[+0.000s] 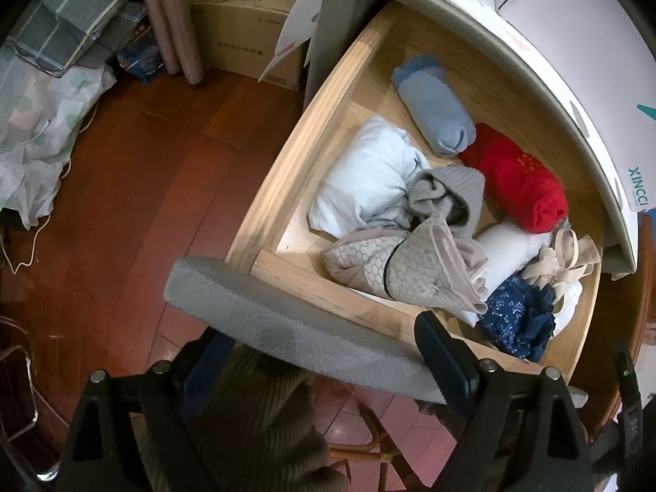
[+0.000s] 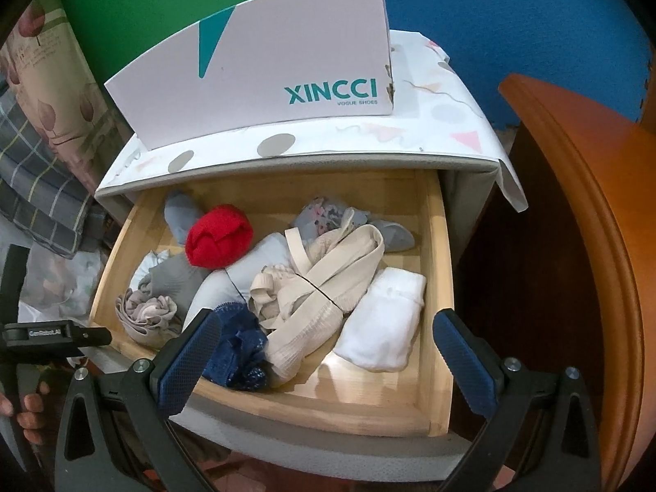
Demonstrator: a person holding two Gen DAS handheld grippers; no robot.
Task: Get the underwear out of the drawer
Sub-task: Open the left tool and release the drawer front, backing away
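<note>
An open wooden drawer is filled with rolled underwear, a red roll at the far left. The right gripper is held released above its near edge. Only the left view shows the left gripper, fingers spread around the drawer's grey front.

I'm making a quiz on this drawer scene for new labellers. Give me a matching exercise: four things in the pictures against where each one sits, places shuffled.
Things:
1. red bundle
2. navy lace piece
3. white folded piece
4. shoe box

Places:
A. on top of the cabinet
B. front of the drawer, by the right gripper's left finger
C. right side of the drawer
D. towards the back left of the drawer

Pairs: 1-D, 2-B, 3-C, 4-A
</note>
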